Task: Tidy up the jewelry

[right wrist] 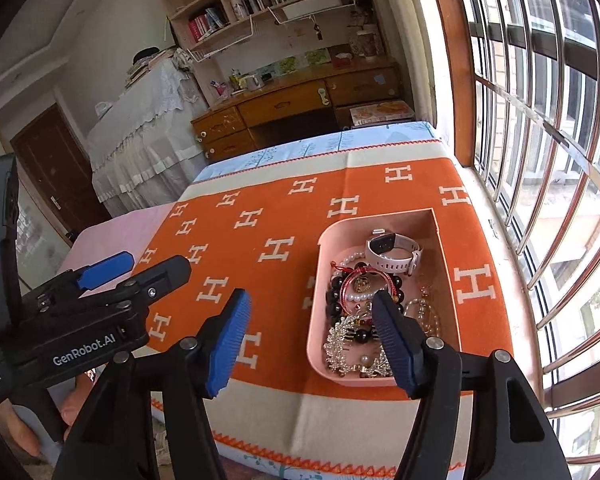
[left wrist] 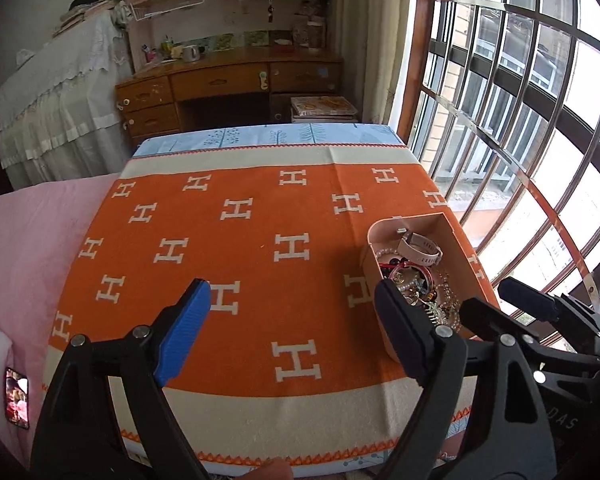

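A pink box (right wrist: pixel 320 312) stands at the right side of the orange cloth, near the window. It holds a pale pink watch (right wrist: pixel 396 250), dark and pearl bead bracelets (right wrist: pixel 350 286), a red cord bracelet and a crystal hair comb (right wrist: pixel 340 340). The box also shows in the left wrist view (left wrist: pixel 448 224). My right gripper (right wrist: pixel 312 328) is open and empty, above the box's near left edge. My left gripper (left wrist: pixel 292 312) is open and empty, to the left of the box. It also shows in the right wrist view (right wrist: pixel 136 266).
The table is covered by an orange cloth with white H marks (left wrist: pixel 260 248). A barred window (right wrist: pixel 540 160) runs along the right. A pink bed (left wrist: pixel 24 248) is at the left, with a phone (left wrist: pixel 17 397) on it. A wooden desk (left wrist: pixel 228 80) stands beyond.
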`<act>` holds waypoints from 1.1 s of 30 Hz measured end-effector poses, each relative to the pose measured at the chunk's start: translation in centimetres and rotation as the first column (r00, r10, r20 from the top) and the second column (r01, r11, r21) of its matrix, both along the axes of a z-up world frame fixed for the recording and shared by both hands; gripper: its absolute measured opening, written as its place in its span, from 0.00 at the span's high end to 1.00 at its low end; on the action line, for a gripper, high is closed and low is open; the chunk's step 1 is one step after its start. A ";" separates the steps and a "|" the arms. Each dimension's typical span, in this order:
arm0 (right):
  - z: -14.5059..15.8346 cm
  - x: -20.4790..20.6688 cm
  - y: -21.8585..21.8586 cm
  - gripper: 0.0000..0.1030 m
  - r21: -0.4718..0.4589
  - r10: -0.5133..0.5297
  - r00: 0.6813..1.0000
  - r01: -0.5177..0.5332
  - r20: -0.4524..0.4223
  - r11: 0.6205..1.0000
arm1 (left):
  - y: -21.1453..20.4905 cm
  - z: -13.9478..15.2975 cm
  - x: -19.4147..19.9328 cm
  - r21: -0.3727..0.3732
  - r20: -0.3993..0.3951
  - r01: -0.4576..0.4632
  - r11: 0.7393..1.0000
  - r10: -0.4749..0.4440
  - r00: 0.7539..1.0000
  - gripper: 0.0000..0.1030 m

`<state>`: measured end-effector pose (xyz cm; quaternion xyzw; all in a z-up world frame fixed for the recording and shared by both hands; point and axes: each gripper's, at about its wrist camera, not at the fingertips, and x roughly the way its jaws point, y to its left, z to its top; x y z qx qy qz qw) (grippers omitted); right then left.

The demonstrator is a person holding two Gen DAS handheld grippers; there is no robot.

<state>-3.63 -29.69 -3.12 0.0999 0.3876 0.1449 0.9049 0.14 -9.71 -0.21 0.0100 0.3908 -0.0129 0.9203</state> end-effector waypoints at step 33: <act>4.8 -5.6 2.3 0.28 -0.015 -0.032 0.996 0.033 0.082 0.999 | 1.1 2.6 -5.1 0.030 0.068 -0.086 0.996 0.084 0.994 0.20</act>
